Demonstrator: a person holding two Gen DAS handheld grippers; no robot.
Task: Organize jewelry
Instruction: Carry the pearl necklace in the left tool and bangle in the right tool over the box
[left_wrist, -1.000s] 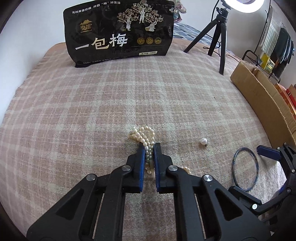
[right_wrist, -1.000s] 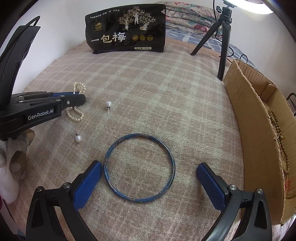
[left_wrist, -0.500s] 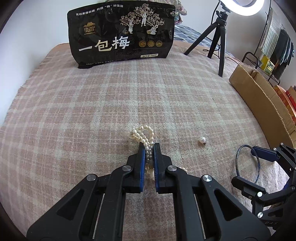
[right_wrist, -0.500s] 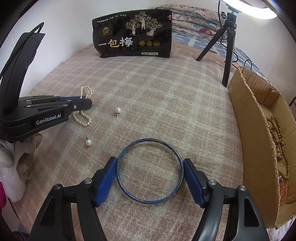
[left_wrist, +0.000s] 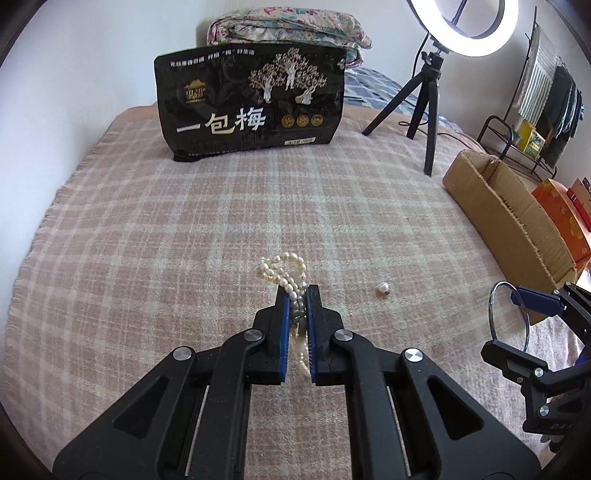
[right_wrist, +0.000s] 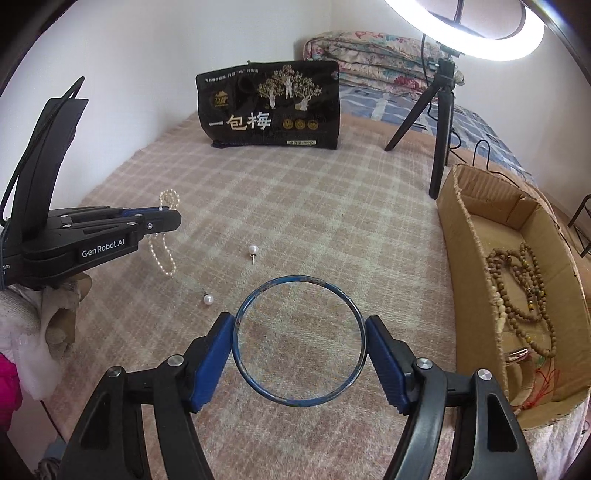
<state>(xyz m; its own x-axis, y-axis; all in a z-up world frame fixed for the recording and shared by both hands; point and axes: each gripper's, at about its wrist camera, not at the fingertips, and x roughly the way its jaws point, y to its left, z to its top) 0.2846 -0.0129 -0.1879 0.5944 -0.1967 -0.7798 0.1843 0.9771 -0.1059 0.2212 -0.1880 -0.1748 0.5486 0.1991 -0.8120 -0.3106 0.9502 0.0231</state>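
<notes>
1. The left gripper (left_wrist: 298, 291) is clamped narrowly on a pearl necklace (left_wrist: 286, 271). A loop of the strand projects past the fingertips and a further length hangs down between the blue pads.
2. In the right wrist view, the left gripper (right_wrist: 173, 218) holds the pearl necklace (right_wrist: 162, 254) with the strand hanging toward the plaid blanket (right_wrist: 295, 206) on the bed.
3. The right gripper (right_wrist: 300, 332) holds a blue bangle (right_wrist: 258, 384) across its width. One blue pad presses each side of the ring, so the jaws stand fairly wide. The bangle lies roughly flat between the pads, clear of the blanket.
4. In the left wrist view, the blue bangle (left_wrist: 493, 325) appears edge-on at the right gripper (left_wrist: 532, 301).
5. Two loose pearl stud earrings lie on the blanket: one pearl stud (right_wrist: 252, 249) nearer the middle, the second pearl stud (right_wrist: 208, 299) close to the right gripper's left pad.
6. A cardboard box (right_wrist: 465, 236) stands at the right edge of the bed. It contains a wooden bead strand (right_wrist: 517, 288).
7. A black snack bag (right_wrist: 273, 107) stands upright at the far end of the blanket, with a ring light tripod (right_wrist: 441, 122) beside it.
8. A gloved hand (right_wrist: 48, 314) grips the left gripper's handle.
</notes>
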